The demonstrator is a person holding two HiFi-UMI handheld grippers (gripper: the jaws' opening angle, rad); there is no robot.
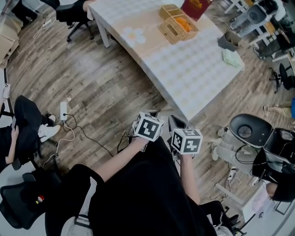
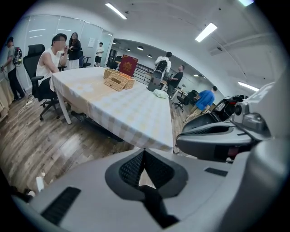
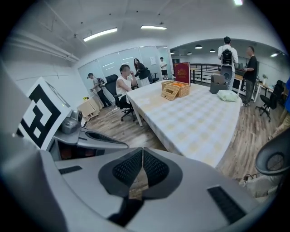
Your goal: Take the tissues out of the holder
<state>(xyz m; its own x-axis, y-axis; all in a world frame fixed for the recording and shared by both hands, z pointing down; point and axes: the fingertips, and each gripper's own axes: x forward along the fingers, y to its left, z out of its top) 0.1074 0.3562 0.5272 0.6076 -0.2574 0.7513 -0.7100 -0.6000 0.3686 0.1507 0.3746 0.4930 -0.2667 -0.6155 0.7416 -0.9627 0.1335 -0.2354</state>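
A wicker tissue holder (image 1: 171, 31) stands at the far end of the long checked table (image 1: 184, 83), beside a wicker basket (image 1: 185, 24) and a red box (image 1: 196, 6). No tissue can be made out in it from here. Both grippers are held close to the person's body, off the table's near corner and far from the holder. My left gripper (image 1: 151, 114) is shut and empty; in the left gripper view its pads (image 2: 131, 168) meet, with the holder (image 2: 116, 81) far off. My right gripper (image 1: 177, 123) is also shut on nothing, pads (image 3: 129, 166) together, holder (image 3: 170, 93) distant.
A grey container (image 1: 228, 40) and a pale green cloth (image 1: 232, 57) lie at the table's right end. A power strip (image 1: 63, 110) and cables trail over the wooden floor at left. A grey office chair (image 1: 249, 130) stands at right. People sit and stand around the room.
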